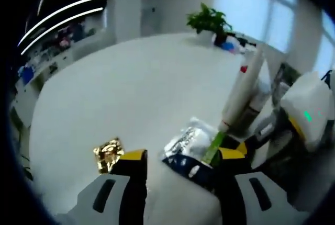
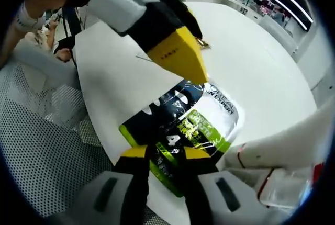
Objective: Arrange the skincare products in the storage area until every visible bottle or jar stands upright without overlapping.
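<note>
The right gripper (image 2: 166,154), with yellow-tipped black jaws, is clamped on the near edge of a flat black, green and silver skincare sachet (image 2: 180,125) lying at the edge of a round white table (image 2: 261,63). The left gripper (image 2: 180,60) reaches in from the far left, its yellow tip over the sachet's far end. A white tube (image 2: 288,146) lies to the right.
</note>
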Demonstrator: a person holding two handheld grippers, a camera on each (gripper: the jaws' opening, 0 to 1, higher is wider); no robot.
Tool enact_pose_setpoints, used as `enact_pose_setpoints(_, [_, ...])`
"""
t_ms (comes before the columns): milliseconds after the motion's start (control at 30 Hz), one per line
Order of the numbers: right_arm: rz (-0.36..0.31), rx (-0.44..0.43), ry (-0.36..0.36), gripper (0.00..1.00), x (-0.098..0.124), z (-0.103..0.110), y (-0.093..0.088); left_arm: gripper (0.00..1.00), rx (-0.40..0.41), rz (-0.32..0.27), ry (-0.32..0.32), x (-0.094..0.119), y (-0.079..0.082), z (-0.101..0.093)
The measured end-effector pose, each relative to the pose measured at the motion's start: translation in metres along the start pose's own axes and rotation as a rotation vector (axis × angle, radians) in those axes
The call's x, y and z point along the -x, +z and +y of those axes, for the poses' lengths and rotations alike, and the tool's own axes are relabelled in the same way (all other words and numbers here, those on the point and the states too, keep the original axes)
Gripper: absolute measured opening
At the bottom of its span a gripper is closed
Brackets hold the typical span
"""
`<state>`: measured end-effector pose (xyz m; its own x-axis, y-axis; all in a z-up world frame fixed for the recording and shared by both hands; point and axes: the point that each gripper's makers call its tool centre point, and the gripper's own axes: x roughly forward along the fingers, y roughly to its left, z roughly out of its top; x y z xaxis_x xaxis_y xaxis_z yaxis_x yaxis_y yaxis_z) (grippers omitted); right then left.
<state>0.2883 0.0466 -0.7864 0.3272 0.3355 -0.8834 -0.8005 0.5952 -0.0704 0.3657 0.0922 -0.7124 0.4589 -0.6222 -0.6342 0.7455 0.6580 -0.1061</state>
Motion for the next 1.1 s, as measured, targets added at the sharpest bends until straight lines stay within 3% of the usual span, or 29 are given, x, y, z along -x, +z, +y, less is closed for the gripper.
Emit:
enact_pose_setpoints(300, [-0.010,0.005,0.002,0.25,0.000,0.000,0.000,0.54,0.008,0.008,0.003,0.006,-0.003,0.000])
enact_pose_setpoints(467, [-0.009,0.014,0.008,0.25,0.000,0.000,0.000,0.55,0.006,0.008,0.004,0.019,-0.004,-0.005])
enact_pose_setpoints(1100, [-0.012,0.079,-0.013,0.27,0.001,0.000,0.002,0.65,0.021,-0.133,0.066,0.079,0.009,-0.012])
